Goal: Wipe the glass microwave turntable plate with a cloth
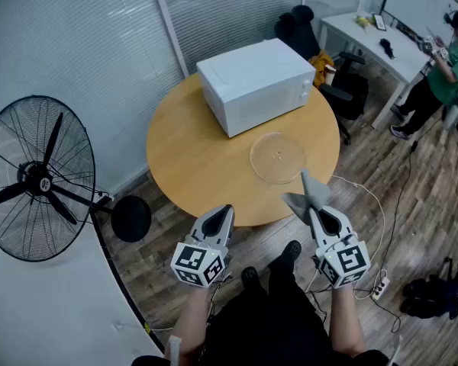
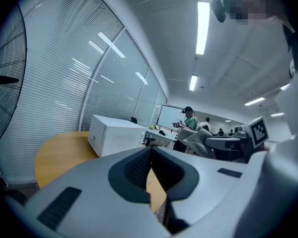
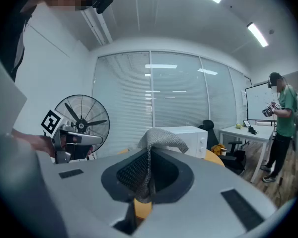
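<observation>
The round clear glass plate (image 1: 278,157) lies on the wooden table (image 1: 191,158) at 5 o'clock from the boxy white microwave (image 1: 256,85), while the right gripper (image 1: 314,206) pinches a soft grey cloth (image 1: 308,191) and the left gripper (image 1: 224,213) is closed on nothing.

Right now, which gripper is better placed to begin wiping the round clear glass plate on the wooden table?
The right gripper: its jaws are shut on the grey woven cloth, and it is nearer the round glass plate. The left gripper is shut with nothing between its jaws.
</observation>
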Tool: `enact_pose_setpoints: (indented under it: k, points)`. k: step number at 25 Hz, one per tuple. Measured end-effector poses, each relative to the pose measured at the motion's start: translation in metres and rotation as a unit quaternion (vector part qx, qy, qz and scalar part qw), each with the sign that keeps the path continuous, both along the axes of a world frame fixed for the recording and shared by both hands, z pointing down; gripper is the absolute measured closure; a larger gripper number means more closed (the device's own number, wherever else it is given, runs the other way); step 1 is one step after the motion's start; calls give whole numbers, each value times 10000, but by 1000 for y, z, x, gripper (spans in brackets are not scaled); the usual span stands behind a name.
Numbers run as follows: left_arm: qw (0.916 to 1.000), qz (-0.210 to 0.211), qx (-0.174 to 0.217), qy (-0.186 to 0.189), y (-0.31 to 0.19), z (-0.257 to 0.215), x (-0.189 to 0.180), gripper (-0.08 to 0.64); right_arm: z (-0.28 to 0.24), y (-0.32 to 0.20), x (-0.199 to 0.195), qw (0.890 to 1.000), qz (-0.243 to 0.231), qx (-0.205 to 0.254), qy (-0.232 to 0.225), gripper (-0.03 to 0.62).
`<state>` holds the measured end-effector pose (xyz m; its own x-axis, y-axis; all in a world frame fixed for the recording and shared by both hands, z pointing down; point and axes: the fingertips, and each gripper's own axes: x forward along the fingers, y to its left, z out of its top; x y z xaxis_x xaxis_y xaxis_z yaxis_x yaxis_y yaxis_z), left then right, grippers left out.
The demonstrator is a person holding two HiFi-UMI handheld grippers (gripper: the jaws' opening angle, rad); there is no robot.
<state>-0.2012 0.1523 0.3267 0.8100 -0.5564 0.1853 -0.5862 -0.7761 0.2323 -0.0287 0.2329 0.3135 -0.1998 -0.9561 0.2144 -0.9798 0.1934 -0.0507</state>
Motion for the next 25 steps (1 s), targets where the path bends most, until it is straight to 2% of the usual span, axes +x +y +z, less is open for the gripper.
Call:
enact_pose_setpoints:
  k: [9,14,19,25]
  points:
    - [9999,-33,-90,28,4,0,-2,563,0,-1,-7,9999,-84,-44,97,574]
    - [9997,65,-224,44,10,7,4,563,0,5,-6,9998,64,-5,162,572]
    - [9992,125,-383,-59,16,22,20,563,4,9,4,9999,59,-75,100,572]
    - [9978,11,-630,-186,10,40,50,563,20,-7,31,9997,-188,-153,25,571]
